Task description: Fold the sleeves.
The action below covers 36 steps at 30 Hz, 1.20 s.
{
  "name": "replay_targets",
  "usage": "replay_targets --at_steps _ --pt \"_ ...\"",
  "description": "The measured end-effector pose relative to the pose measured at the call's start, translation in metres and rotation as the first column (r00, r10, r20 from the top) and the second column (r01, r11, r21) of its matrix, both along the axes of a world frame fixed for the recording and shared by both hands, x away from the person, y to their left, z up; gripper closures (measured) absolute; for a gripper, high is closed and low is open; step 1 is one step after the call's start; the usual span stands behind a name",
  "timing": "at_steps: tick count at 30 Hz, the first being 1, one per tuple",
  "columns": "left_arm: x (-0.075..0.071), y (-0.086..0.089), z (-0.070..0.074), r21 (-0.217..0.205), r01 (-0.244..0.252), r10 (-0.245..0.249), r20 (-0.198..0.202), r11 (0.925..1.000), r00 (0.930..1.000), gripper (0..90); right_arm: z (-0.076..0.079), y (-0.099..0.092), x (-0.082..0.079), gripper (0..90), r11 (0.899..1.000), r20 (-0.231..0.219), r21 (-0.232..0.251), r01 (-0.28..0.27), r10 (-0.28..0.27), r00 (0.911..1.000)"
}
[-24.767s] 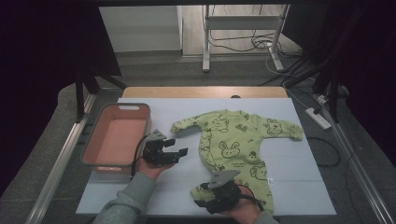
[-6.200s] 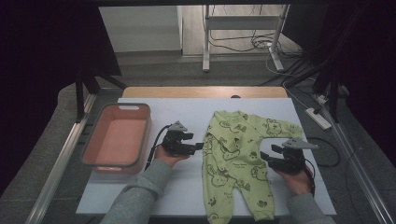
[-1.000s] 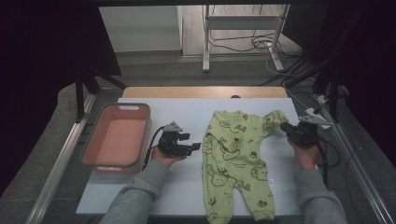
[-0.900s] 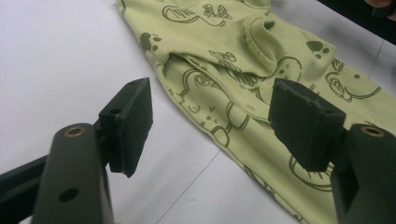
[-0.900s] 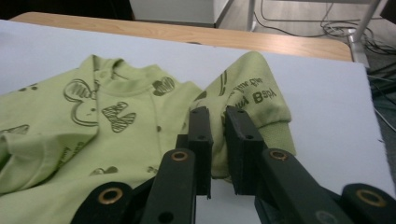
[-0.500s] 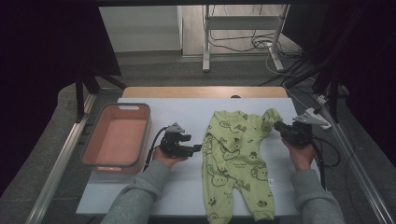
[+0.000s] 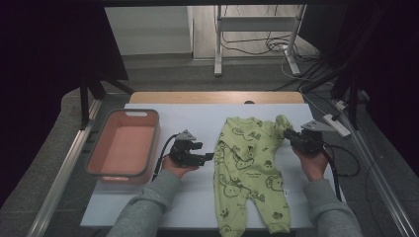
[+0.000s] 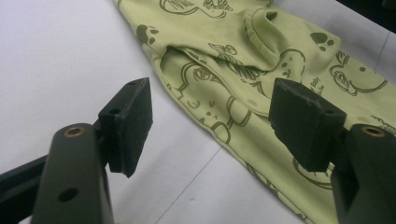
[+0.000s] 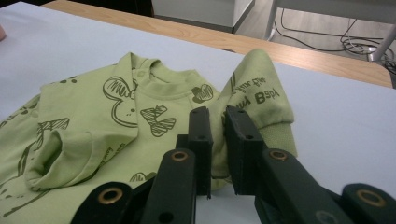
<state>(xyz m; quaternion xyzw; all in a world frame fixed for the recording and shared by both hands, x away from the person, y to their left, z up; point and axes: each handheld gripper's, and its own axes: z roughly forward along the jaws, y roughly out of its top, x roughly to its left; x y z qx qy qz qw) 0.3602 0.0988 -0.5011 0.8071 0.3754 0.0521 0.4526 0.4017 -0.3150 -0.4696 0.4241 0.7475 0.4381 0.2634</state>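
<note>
Green romper (image 7: 247,168) sleeve (image 9: 261,100) lettered "Bspa", clenched in right claw (image 9: 217,135); left claw (image 8: 210,116) released, beside romper

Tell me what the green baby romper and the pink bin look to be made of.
Baby romper: soft knit fabric, probably cotton jersey, matte; it creases, and its cuff is ribbed. Pink bin: most likely moulded plastic, smooth with a slight sheen; rigid walls, rounded rim with a handle slot.

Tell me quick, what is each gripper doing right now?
Left gripper: open, holding nothing, beside the folded sleeve of the green baby romper.
Right gripper: closed on the romper's other sleeve, lifting it.
</note>
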Motion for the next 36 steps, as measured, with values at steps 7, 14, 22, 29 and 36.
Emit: replay_targets --at_steps 7,14,22,29,36 --pt "0.000 0.000 0.001 0.001 -0.001 0.001 0.002 1.0000 1.0000 30.7 -0.002 0.005 -0.001 80.7 1.000 -0.001 -0.022 -0.016 0.016 0.9999" --pt "-0.001 -0.001 0.000 0.008 0.005 -0.005 0.004 1.0000 1.0000 30.6 -0.002 0.010 -0.002 80.7 0.999 -0.005 -0.031 -0.032 0.031 0.9995" --pt "-0.001 -0.001 0.000 0.009 0.007 -0.007 0.003 0.9999 1.0000 30.7 -0.002 0.021 -0.004 80.7 0.997 -0.005 -0.048 -0.061 0.061 0.9981" --pt "-0.001 -0.001 0.000 0.008 0.006 -0.006 0.005 0.9999 1.0000 30.6 -0.002 0.035 -0.006 80.6 0.993 -0.007 -0.070 -0.096 0.096 0.9954" --pt "-0.001 0.000 0.001 0.010 0.005 -0.005 0.004 0.9999 1.0000 30.6 -0.003 0.053 -0.009 80.5 0.985 -0.011 -0.105 -0.138 0.138 0.9904"
